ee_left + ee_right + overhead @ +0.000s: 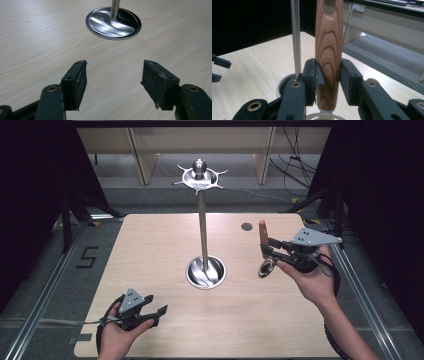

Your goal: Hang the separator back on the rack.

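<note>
A metal hanging stand rises from the middle of the table: round base (205,272) (113,23), thin pole (202,230) (296,37), and a dish-shaped top with hooks (199,176). My right gripper (265,249) (328,77) is shut on the wooden handle (262,232) (329,50) of a utensil. It holds the utensil upright above the table, right of the stand, with the metal ring head (266,268) hanging below. My left gripper (159,316) (115,80) stands open near the front left of the table, with nothing between its pads and pointing toward the base.
A small round grommet hole (246,226) sits at the table's back right. Metal floor rails run along both sides of the table, with a "5" marking (86,257) on the floor at left. Cables lie on the floor behind.
</note>
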